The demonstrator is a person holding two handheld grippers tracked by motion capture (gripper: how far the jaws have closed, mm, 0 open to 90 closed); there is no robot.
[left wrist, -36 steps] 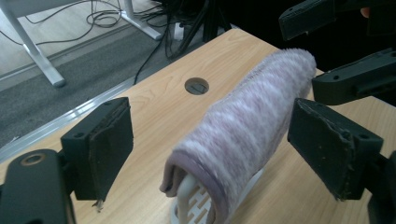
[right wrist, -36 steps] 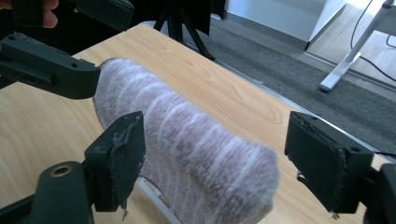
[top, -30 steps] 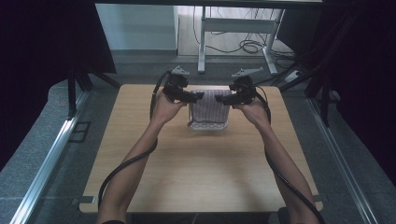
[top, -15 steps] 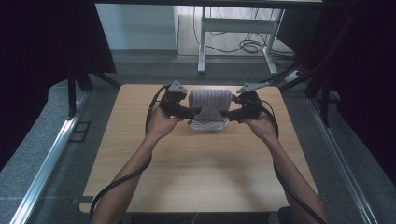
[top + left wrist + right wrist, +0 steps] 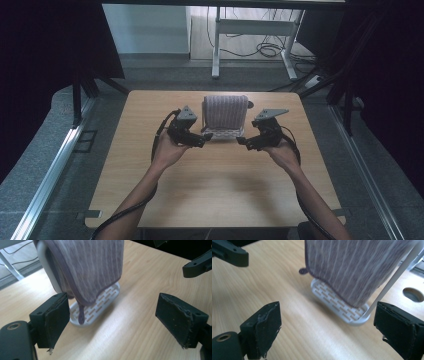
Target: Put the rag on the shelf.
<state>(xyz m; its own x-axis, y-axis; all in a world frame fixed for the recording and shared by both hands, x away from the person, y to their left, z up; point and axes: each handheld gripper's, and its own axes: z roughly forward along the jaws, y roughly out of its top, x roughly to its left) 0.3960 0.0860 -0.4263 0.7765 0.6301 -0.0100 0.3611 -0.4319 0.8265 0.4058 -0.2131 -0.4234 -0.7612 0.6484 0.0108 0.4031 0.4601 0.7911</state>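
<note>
A purple striped cloth [image 5: 225,111] hangs over a white rack whose slotted base [image 5: 223,135] rests on the wooden table [image 5: 215,190]. My left gripper [image 5: 204,142] is open just left of the base, nothing between its jaws. My right gripper [image 5: 241,142] is open just right of it, also holding nothing. In the left gripper view the cloth [image 5: 92,267] hangs ahead with its hem over the white base [image 5: 100,303]. The right gripper view has the cloth [image 5: 354,267] above the base [image 5: 339,305], with a thin white upright [image 5: 392,280] at its right.
A round hole [image 5: 413,294] is cut in the table near the rack. Bare tabletop lies in front of both hands. Beyond the table's far edge stands a white desk frame [image 5: 250,35] with cables on the floor. Dark curtains flank both sides.
Both hands have drawn back toward the near side and away from the cloth. The cloth now hangs free on the rack, and both grippers stand open.
</note>
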